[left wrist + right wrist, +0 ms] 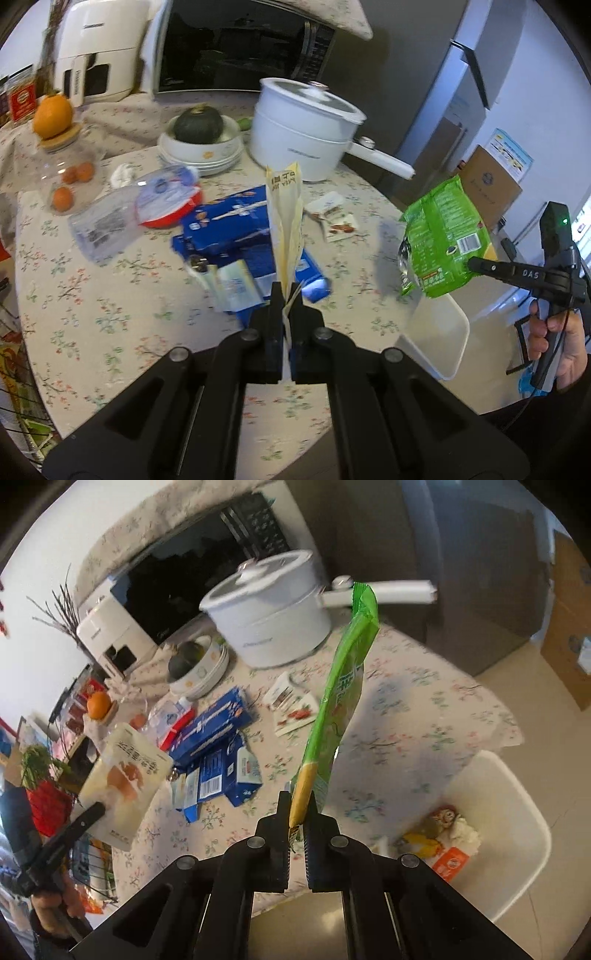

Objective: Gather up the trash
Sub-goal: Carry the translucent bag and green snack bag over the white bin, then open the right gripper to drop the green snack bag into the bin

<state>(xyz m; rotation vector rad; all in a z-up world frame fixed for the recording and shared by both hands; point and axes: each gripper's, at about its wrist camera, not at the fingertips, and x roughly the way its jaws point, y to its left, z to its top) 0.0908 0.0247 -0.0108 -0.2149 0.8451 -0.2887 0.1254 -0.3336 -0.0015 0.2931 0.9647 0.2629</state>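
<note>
My left gripper (286, 291) is shut on a cream snack pouch (285, 218), held edge-on above the table; the pouch also shows in the right wrist view (125, 775). My right gripper (299, 805) is shut on a green snack bag (340, 701), which also shows in the left wrist view (441, 236) above a white trash bin (439, 336). The bin (517, 794) stands at the table's edge and holds several wrappers (443, 834). Blue boxes (236, 229), a small white wrapper (332, 216) and a clear plastic bag (103, 225) lie on the table.
A white electric pot (306, 125), a bowl with a dark squash (199, 136), a jar with an orange on its lid (55, 147), a microwave (236, 44) and a white appliance (96, 51) stand at the back. A cardboard box (491, 184) is on the right.
</note>
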